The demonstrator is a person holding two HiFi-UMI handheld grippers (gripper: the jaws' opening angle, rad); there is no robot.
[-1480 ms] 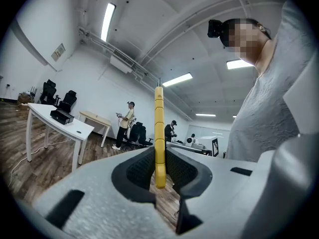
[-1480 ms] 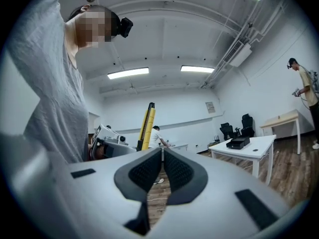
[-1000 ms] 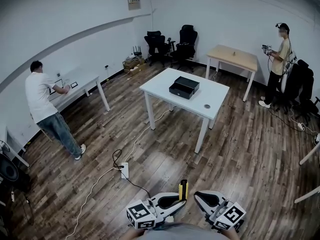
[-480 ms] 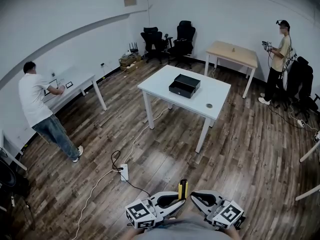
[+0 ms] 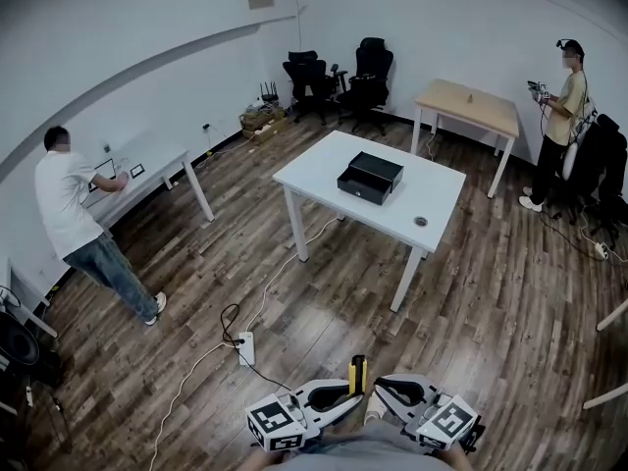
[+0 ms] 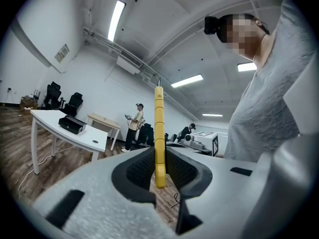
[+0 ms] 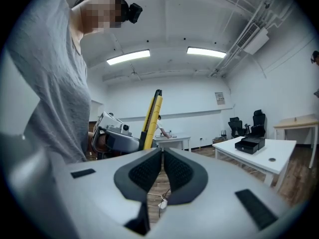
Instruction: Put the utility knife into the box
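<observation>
The left gripper (image 6: 158, 159) held the yellow utility knife (image 6: 159, 123) tight by its bottom end. The knife stood straight up. The right gripper (image 7: 162, 156) was pinched shut with nothing in it. The black box (image 5: 370, 178) sat near the middle of the white desk (image 5: 319, 170), far from the knife.

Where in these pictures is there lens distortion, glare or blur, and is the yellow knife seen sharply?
Head view: strong fisheye bend, dark corners; white table and black box sharp. Left gripper view: round dark border, glaring ceiling lamps, utility knife sharp in the left tongs. Right gripper view: same border and lamps; the right tongs shut, evenly lit.
</observation>
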